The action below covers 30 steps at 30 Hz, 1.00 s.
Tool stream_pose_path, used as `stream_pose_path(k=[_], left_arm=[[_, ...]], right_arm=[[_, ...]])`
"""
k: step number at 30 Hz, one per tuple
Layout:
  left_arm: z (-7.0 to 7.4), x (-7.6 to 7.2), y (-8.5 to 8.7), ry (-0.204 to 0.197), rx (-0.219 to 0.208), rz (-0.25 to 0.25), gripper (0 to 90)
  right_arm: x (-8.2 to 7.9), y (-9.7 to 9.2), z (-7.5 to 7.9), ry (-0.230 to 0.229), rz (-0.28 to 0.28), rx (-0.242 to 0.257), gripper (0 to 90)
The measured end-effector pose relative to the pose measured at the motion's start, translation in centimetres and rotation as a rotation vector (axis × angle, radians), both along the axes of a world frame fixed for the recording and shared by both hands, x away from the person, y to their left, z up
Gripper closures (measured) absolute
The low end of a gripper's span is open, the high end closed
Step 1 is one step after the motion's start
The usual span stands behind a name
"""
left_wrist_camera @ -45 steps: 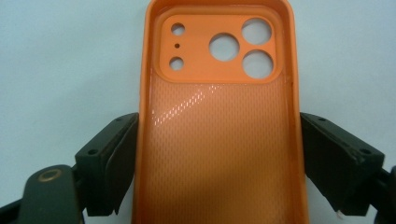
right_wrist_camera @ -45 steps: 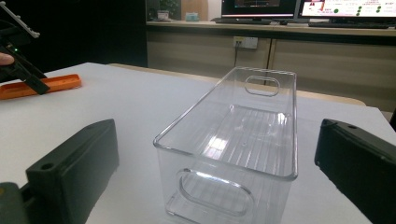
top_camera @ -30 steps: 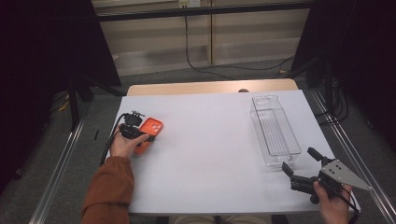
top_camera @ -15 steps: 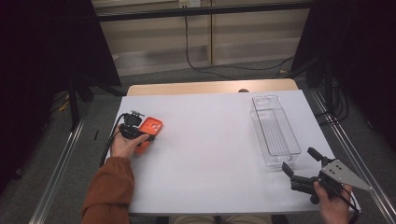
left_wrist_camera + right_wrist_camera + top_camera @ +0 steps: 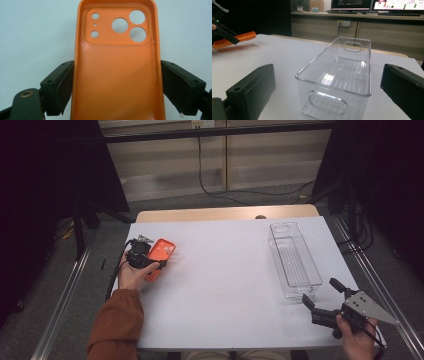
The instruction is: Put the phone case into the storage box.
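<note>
Orange phone case, at the left side of the white table; it looks raised off the sheet in the right gripper view, but I can't tell whether any edge touches. Left tool has it: both jaws sit against the case's long side walls, near mid-length, hollow inside face up toward the camera, camera cutouts at the far end. Jaws are closed in to case width, apparently gripping. In the high view the left tool and a hand cover the near half of the case.

Handling, as a guess: very light, thin flexible shell, textured inner face, likely rubbery so fair grip. Side walls may bow inward under squeeze, so a firm pinch could deform it or let it pop out. Across the long edges, as now, seems the sensible hold; the cutout end is thinner and weaker.

Right tool rests at the table's near right corner, jaws wide apart, nothing between them. Clear plastic bin stands just ahead of it, empty, upright, handle slots at both ends. Probably rigid and slippery.

Hard to make out: the case's near end is cut off in the left gripper view; its outer back face is hidden; actual contact pressure can't be judged. The bin's near end is hard to trace in the high view.
</note>
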<state>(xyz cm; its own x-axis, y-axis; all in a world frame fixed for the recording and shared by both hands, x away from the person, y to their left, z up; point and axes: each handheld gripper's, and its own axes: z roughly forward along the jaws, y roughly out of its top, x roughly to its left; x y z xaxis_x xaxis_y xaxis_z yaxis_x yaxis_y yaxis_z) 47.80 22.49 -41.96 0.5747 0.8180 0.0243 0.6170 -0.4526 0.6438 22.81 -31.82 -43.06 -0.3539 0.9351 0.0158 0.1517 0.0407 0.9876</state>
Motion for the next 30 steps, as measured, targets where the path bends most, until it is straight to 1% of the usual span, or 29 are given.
stream_pose_path(k=[4,8,9,12,15,17,20,22,26,29,30], left_arm=[[0.5,-0.4,-0.1,-0.037,-0.015,-0.010,16.4],[0.7,-0.6,-0.3,-0.066,-0.032,-0.014,16.4],[0.8,-0.6,-0.3,-0.067,-0.030,-0.012,16.4],[0.9,-0.8,-0.3,-0.080,-0.044,-0.007,16.4],[1.3,-1.1,-0.4,-0.100,-0.061,-0.014,16.4],[1.7,-1.3,-0.5,-0.123,-0.066,-0.024,16.4],[2.3,-1.6,-0.4,-0.150,-0.082,-0.025,16.4],[2.4,-1.7,-0.4,-0.153,-0.094,-0.025,16.4],[2.7,-1.9,-0.6,-0.172,-0.116,-0.015,16.4],[2.9,-2.1,-1.0,-0.183,-0.148,-0.010,16.4],[3.0,-2.2,-1.0,-0.185,-0.150,-0.012,16.4]], right_arm=[[0.0,0.0,0.0,-0.002,0.000,-0.002,0.0],[0.0,0.0,0.0,-0.003,0.000,-0.002,0.0],[0.0,0.0,0.0,-0.004,0.001,-0.002,0.0],[0.0,0.0,0.0,-0.004,0.000,-0.002,0.0],[0.0,0.0,0.0,-0.005,0.000,-0.002,0.0],[0.0,0.0,0.0,-0.005,-0.001,-0.001,0.0],[0.0,0.0,0.0,-0.005,0.002,-0.003,0.0],[0.0,0.0,0.0,-0.005,0.000,-0.001,0.0],[0.0,0.0,0.0,-0.005,0.002,-0.001,0.0],[0.0,0.0,0.0,-0.003,0.002,-0.001,0.0],[0.0,0.0,0.0,-0.002,0.003,0.000,0.0]])
